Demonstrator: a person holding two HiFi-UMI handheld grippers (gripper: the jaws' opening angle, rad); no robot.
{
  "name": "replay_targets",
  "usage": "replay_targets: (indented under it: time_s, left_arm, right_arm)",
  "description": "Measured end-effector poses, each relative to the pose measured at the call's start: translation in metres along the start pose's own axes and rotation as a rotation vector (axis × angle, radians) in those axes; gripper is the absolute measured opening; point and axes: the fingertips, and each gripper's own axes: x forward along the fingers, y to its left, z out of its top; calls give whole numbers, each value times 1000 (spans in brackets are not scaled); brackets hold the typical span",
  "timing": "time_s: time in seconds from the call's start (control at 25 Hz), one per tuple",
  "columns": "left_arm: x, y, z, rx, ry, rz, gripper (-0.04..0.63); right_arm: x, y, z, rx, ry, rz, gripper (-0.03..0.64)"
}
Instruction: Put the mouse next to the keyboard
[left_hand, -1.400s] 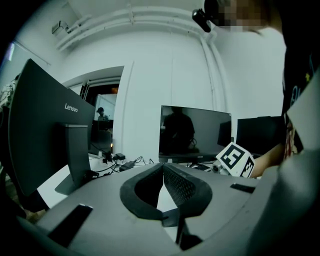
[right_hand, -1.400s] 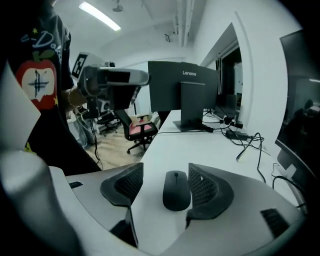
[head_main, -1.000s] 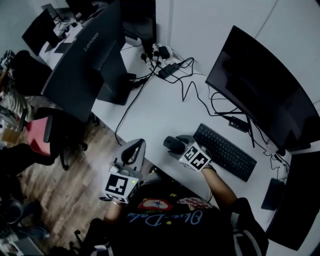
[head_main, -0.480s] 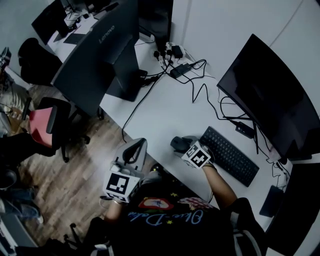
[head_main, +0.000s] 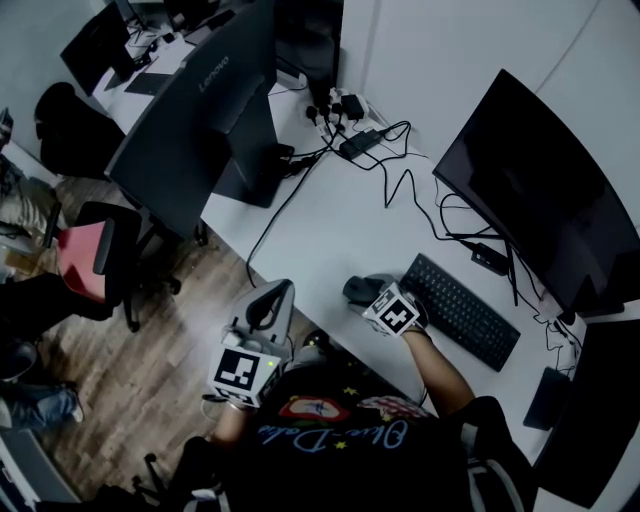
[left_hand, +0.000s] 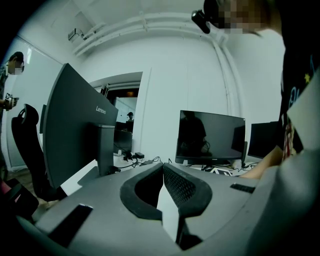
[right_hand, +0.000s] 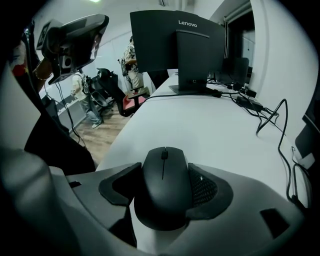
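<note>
The black mouse (head_main: 352, 292) (right_hand: 164, 185) rests on the white desk (head_main: 330, 220) just left of the black keyboard's (head_main: 462, 312) near end, a small gap apart from it. My right gripper (head_main: 362, 288) (right_hand: 164, 170) is shut on the mouse, one jaw against each flank, with the scroll wheel pointing away along the desk. My left gripper (head_main: 272, 302) (left_hand: 162, 166) is shut with nothing in it. It hangs off the desk's front edge over the wooden floor, pointing at the monitors.
A Lenovo monitor (head_main: 200, 110) (right_hand: 175, 45) stands at the desk's far left and a curved monitor (head_main: 530, 190) behind the keyboard. Cables (head_main: 395, 170) and a power strip (head_main: 345, 110) lie at the back. An office chair (head_main: 90, 262) stands on the floor to the left.
The right gripper and mouse have edged slightly toward the keyboard. The head view has shifted. The left gripper stays where it was.
</note>
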Motion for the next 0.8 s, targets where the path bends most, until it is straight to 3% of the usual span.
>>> replay_targets:
  time_s: [0.16,0.44,0.8]
  left_arm:
    - [2,-1,0,-1,-4,-19,3]
    - [13,-6,1,9,5,-68,3]
    - [50,-26,4,36,16,-205,3]
  right_arm:
    - [-3,0,0,52,-13,-38,268]
    - [-34,-12,16,150,-138,-118,268]
    - [-90,-22,21,264,-275,-241,268]
